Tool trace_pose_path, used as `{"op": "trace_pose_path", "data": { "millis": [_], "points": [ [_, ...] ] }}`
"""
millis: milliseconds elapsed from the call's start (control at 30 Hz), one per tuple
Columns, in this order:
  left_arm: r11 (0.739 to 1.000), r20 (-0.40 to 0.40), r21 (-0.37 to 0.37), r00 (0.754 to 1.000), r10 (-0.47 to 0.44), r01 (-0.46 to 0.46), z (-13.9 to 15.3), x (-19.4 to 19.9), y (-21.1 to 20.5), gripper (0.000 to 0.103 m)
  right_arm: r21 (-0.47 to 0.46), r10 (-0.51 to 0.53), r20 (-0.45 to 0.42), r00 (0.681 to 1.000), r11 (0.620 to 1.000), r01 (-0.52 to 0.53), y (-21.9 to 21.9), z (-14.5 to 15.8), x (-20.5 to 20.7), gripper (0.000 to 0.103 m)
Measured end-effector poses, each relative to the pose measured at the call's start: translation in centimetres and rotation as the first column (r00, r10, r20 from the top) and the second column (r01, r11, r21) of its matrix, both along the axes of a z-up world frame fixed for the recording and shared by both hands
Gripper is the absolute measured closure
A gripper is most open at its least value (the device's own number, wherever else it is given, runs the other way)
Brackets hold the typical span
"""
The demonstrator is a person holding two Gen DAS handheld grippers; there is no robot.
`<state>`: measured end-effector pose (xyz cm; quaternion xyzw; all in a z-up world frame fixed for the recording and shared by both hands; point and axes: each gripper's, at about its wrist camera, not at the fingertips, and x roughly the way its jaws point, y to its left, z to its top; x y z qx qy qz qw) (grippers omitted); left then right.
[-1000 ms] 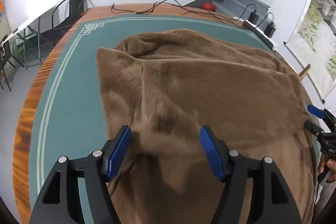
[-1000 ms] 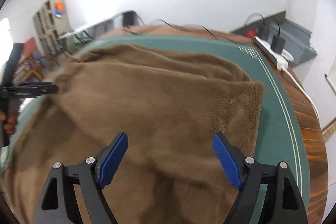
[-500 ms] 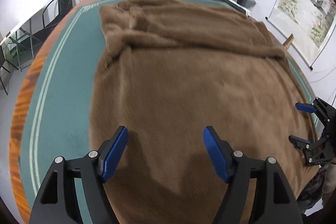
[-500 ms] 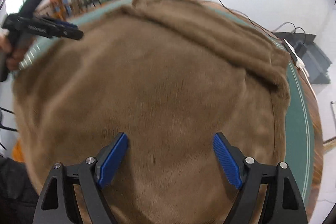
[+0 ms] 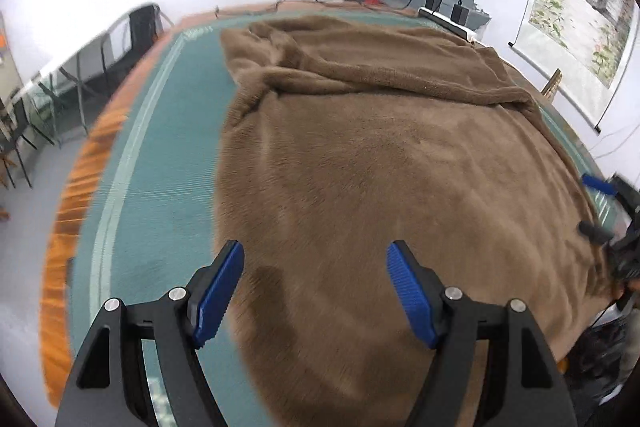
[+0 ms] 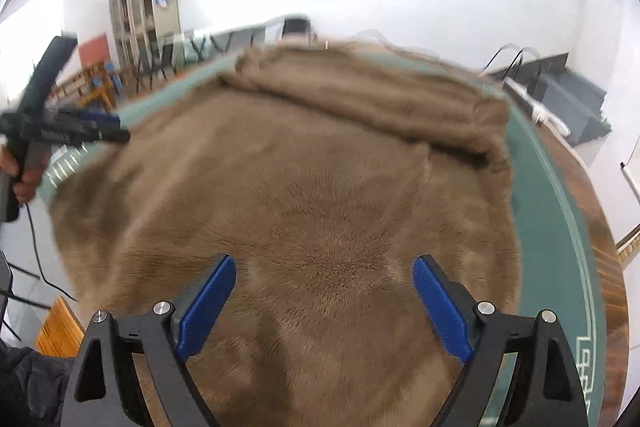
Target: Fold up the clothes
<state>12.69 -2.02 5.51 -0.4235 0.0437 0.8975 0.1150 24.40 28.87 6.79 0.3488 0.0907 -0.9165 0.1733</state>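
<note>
Brown fleece garment (image 5: 380, 179) spread flat over green surface (image 5: 168, 163), rolled edge at far side, near edge draping toward person

Left gripper (image 5: 316, 291) over garment's left edge – jaws wide, nothing between pads

Right gripper (image 6: 324, 301) above right half, jaws opening, empty – right edge lies just to its right

Likely next: each grabs own near corner

No writing can be made out anywhere. The black left gripper (image 6: 92, 129), seen well off to the left of the right gripper's blue fingers (image 6: 206, 303), bears a pale marking on its side, too blurred to read.
</note>
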Motion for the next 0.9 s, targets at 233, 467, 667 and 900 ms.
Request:
{"op": "trace_pose_path", "data": {
  "millis": [233, 467, 667, 900],
  "points": [
    [0.994, -0.094, -0.098, 0.993, -0.067, 0.057, 0.3, 6.0, -1.5, 0.025, -0.088, -0.041, -0.042, 0.998, 0.995, 0.038, 2.7, 0.6, 3.7, 0.011],
    [0.971, -0.101, -0.179, 0.979, -0.177, 0.157, -1.6, 11.1, -1.4, 0.025, -0.108, -0.094, -0.031, 0.995, 0.990, 0.090, 3.6, -0.2, 5.6, 0.011],
    [0.971, -0.082, -0.188, 0.983, -0.166, 0.149, -3.4, 11.2, -0.9, 0.025, -0.133, -0.099, -0.023, 0.995, 0.987, 0.095, 3.5, -0.2, 5.7, 0.011],
    [0.989, -0.159, -0.140, 0.985, -0.062, 0.039, -2.5, 8.7, -0.8, 0.025, -0.093, -0.129, -0.068, 0.989, 0.988, 0.122, 3.2, 0.4, 6.5, 0.011]
  ]
}}
